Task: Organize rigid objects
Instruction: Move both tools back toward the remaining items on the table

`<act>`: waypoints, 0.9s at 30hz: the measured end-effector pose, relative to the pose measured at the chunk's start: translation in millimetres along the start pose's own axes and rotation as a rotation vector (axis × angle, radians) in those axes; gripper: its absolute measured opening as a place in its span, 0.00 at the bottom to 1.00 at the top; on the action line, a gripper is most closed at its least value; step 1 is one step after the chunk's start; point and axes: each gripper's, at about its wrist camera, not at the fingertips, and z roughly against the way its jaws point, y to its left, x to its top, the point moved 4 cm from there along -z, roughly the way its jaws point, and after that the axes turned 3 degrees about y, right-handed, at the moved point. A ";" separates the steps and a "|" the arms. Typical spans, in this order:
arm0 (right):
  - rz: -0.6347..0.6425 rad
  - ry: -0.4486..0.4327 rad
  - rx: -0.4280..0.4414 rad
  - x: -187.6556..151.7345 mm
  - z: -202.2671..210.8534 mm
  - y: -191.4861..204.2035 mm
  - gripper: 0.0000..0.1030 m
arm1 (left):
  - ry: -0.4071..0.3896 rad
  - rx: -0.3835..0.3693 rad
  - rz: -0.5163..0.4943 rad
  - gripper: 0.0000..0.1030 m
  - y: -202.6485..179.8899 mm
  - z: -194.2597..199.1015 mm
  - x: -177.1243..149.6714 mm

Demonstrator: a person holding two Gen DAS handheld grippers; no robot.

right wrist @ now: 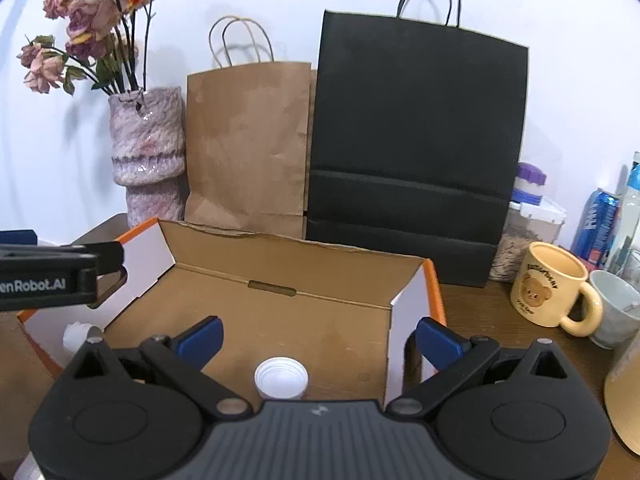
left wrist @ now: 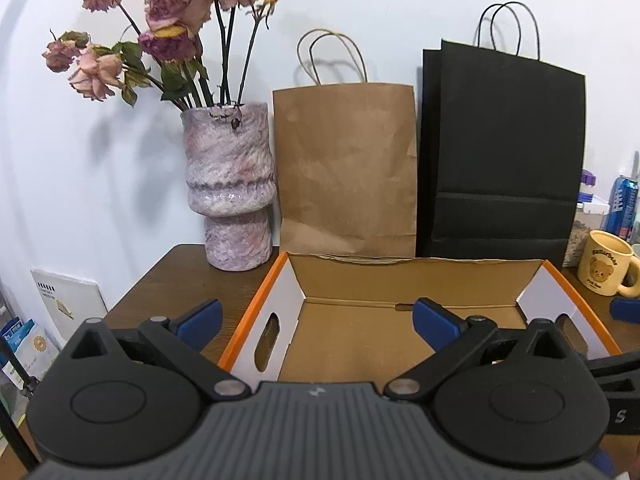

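- The left gripper (left wrist: 318, 322) is spread wide with nothing between its blue pads (left wrist: 200, 322); it hangs over the box's (left wrist: 420, 276) near left edge.
- The right gripper (right wrist: 320, 340) is spread just as wide, also holding nothing, above the near part of the box.
- The box is an open cardboard carton with orange outer edges and white end walls, sitting on a brown table (left wrist: 168, 280).
- In the right wrist view a white cap (right wrist: 281, 378) rests on the box floor, just in front of the right gripper's body and between its fingers, touched by neither pad.
- A second white cap (right wrist: 76, 334) shows at the box's left end, partly hidden behind the right gripper's left finger.
- Behind the box, a brown bag (left wrist: 346, 168) and a black bag (left wrist: 504, 152) stand against the wall, the box's rear wall touching or just short of them.
- A vase (left wrist: 230, 188) of dried roses stands to the left of the brown bag.
- A yellow mug (right wrist: 554, 286) with a bear print stands right of the box, a grey cup (right wrist: 616, 308) just beside it.
- A blue can (right wrist: 596, 228) and a lidded jar (right wrist: 528, 216) stand further back on the right.
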 end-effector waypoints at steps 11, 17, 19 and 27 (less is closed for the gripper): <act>0.034 -0.083 -0.001 -17.6 61.6 -7.5 1.00 | -0.016 -0.030 -0.004 1.00 9.4 43.4 -18.4; 0.022 -0.090 -0.005 -38.0 86.7 -11.5 1.00 | -0.016 -0.057 -0.017 1.00 10.9 68.4 -34.0; 0.022 -0.091 -0.006 -45.6 94.5 -12.1 1.00 | -0.020 -0.058 -0.019 1.00 11.7 76.9 -38.7; 0.028 -0.088 -0.007 -80.5 126.1 -17.3 1.00 | -0.024 -0.060 -0.017 1.00 11.7 107.6 -62.9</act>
